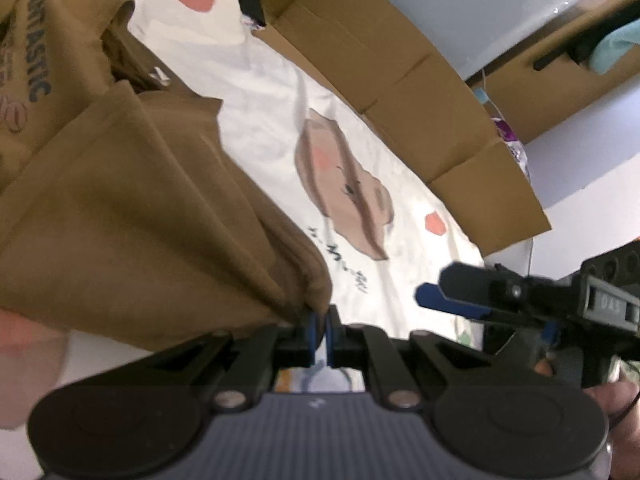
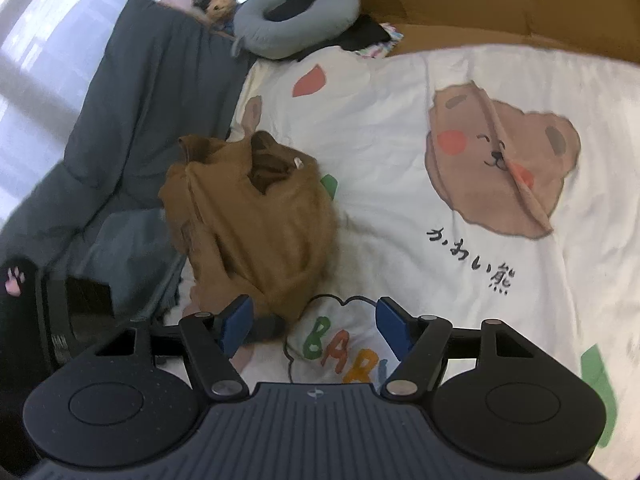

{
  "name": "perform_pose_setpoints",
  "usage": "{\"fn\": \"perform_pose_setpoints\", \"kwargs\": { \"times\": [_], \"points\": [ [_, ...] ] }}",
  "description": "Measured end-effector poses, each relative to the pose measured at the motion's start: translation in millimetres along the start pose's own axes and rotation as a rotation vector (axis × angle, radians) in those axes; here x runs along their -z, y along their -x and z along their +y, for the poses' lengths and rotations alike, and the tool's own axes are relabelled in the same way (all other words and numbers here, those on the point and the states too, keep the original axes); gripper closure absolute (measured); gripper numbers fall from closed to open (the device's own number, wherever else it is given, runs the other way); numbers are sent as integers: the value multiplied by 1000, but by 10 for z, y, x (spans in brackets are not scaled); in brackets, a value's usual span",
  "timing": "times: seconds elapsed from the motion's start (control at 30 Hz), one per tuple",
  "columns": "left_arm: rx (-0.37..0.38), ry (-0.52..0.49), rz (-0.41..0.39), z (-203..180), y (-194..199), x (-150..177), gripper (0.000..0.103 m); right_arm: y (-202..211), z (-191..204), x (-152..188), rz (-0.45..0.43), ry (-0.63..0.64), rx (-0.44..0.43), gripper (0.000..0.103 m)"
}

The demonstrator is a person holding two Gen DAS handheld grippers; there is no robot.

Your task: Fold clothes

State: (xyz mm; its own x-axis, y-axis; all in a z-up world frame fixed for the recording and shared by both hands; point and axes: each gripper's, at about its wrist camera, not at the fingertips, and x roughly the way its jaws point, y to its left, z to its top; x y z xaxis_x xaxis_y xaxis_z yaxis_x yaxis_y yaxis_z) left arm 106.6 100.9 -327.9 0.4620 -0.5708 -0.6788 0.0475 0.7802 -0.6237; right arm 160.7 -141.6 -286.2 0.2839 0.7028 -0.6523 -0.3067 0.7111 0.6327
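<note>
A brown t-shirt (image 1: 132, 216) with "FANTASTIC" lettering hangs lifted over a white bedsheet (image 1: 264, 128) printed with a bear. My left gripper (image 1: 323, 334) is shut on a bunched edge of the shirt. In the right wrist view the same brown t-shirt (image 2: 260, 220) is a crumpled heap on the sheet (image 2: 384, 128). My right gripper (image 2: 314, 326) stands open just in front of the heap with nothing between its blue pads (image 2: 390, 326). It also shows in the left wrist view as the right gripper (image 1: 448, 298), at the right edge and apart from the shirt.
Flattened cardboard (image 1: 400, 92) lines the far side of the bed. A dark grey duvet (image 2: 120, 128) lies left of the sheet, with a grey neck pillow (image 2: 296, 24) and a plush toy (image 2: 216, 4) at its head. A hand (image 1: 612, 394) holds the right gripper.
</note>
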Motion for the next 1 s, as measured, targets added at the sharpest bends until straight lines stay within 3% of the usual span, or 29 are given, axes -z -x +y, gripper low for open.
{"fn": "perform_pose_setpoints", "kwargs": {
  "times": [0.1,0.37,0.5,0.6,0.83,1.0],
  "points": [
    [18,5,-14,-62,-83,32,99,-23,-22,-7,3,-22,4,33],
    [48,-74,-6,-234,-327,77,99,-152,-93,50,41,-60,28,47],
    [43,-55,0,-173,-383,145,99,-229,-201,80,48,-127,40,57],
    [35,-55,3,-148,-423,177,99,-329,-279,101,58,-165,40,57],
    [20,-78,6,-141,-485,203,99,-620,-309,140,110,-186,60,75],
    [20,-122,33,-143,-504,191,96,-652,-339,174,82,-218,82,88]
  ]
}}
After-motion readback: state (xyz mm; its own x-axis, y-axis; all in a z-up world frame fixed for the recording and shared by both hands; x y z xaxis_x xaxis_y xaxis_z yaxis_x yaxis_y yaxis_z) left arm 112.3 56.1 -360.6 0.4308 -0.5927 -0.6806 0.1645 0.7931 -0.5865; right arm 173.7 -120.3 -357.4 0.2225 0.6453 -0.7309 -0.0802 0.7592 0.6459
